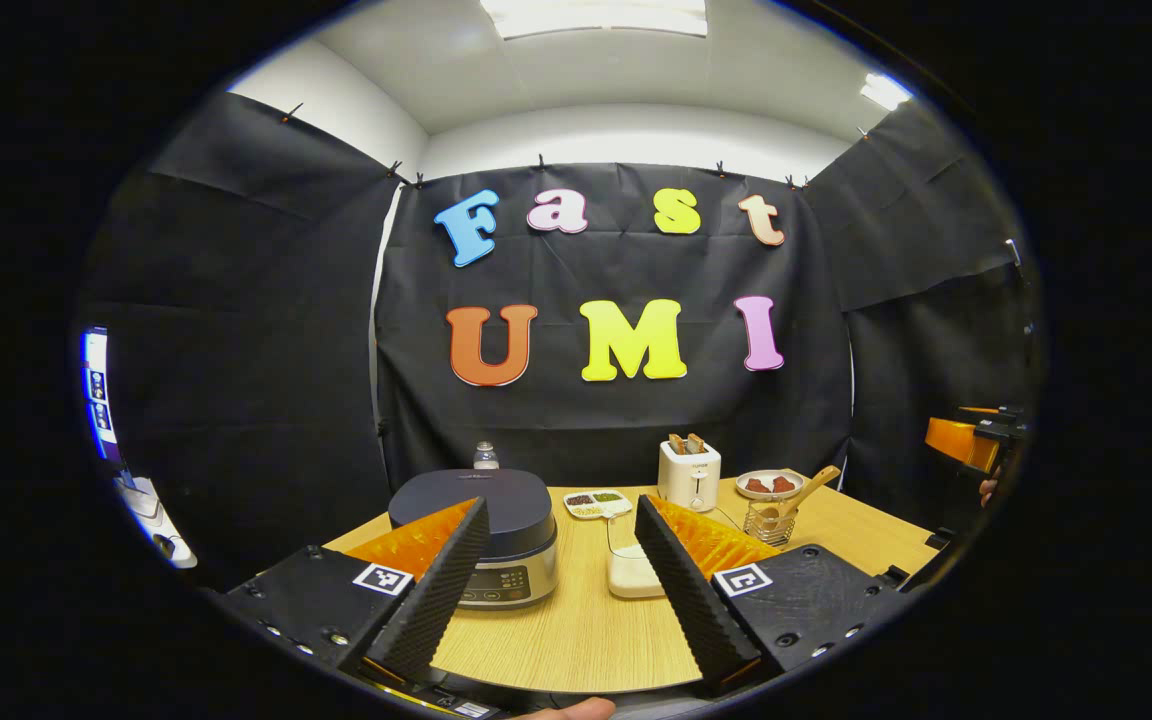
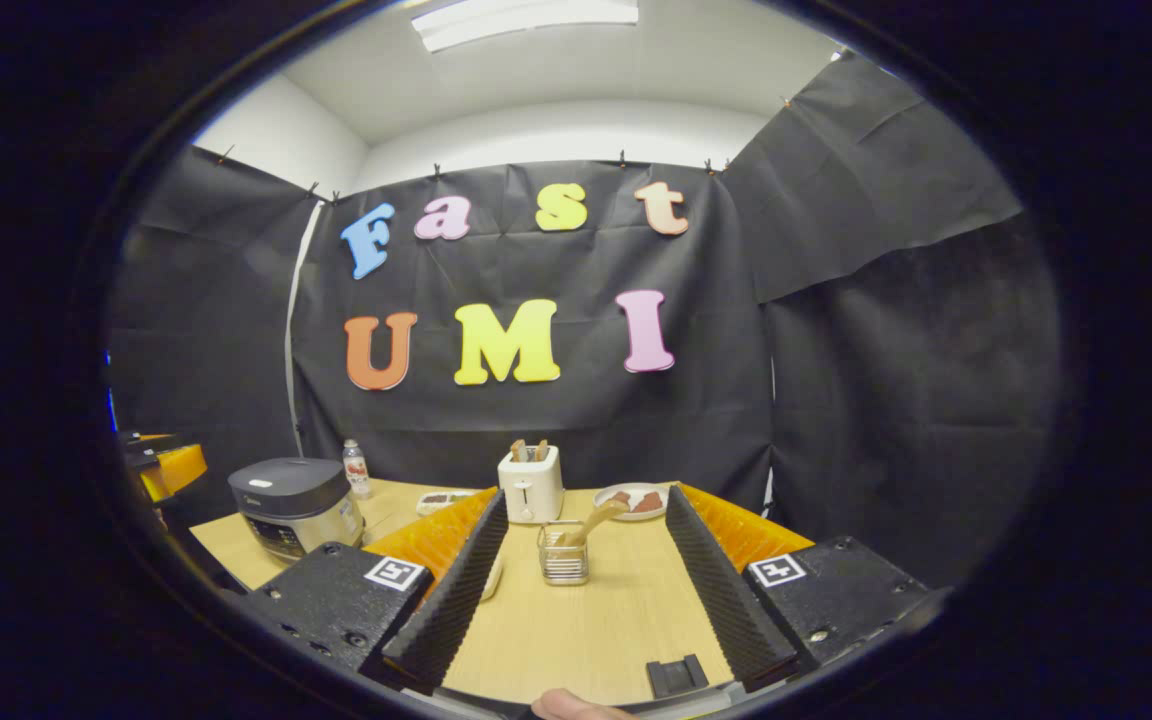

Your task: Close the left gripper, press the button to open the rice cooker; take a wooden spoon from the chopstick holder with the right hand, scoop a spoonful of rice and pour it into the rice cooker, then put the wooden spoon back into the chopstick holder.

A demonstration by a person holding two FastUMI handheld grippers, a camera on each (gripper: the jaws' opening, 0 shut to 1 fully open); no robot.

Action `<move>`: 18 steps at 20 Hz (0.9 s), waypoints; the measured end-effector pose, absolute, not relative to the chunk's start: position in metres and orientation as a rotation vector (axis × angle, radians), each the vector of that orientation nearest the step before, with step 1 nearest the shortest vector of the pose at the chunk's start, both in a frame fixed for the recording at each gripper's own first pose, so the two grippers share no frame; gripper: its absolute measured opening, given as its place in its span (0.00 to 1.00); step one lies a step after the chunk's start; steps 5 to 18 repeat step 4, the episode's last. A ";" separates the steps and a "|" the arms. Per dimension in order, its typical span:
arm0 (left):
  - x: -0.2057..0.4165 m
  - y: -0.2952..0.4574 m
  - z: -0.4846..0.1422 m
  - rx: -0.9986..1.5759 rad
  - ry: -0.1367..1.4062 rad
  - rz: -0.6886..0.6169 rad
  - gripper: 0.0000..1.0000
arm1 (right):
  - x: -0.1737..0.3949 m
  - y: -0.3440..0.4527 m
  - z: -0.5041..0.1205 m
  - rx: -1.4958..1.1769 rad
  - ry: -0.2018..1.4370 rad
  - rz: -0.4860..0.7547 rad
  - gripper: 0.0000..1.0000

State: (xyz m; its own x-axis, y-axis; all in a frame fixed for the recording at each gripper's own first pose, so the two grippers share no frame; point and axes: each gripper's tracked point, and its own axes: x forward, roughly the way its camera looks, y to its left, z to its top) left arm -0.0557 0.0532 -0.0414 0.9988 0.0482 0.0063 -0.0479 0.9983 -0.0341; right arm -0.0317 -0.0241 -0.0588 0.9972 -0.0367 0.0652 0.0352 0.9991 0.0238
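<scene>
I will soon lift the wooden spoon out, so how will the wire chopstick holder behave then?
The chopstick holder looks like thin open wire, so probably light. It may tip or slide if the wooden spoon, which leans over its rim, drags sideways. A straight upward pull seems safer.

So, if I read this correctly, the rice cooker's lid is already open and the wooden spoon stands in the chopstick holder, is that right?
Not quite: the rice cooker has its lid shut, flat on top, as the left gripper view shows. The rest holds: the wooden spoon stands in the chopstick holder, leaning to one side.
</scene>
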 end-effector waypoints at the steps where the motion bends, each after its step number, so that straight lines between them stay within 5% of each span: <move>1: -0.056 0.057 -0.039 -0.039 -0.010 0.053 0.94 | -0.032 -0.025 -0.059 0.020 -0.069 -0.040 1.00; 18: -0.056 0.057 -0.044 -0.051 -0.005 0.058 0.94 | -0.034 -0.022 -0.064 0.016 -0.060 -0.025 0.96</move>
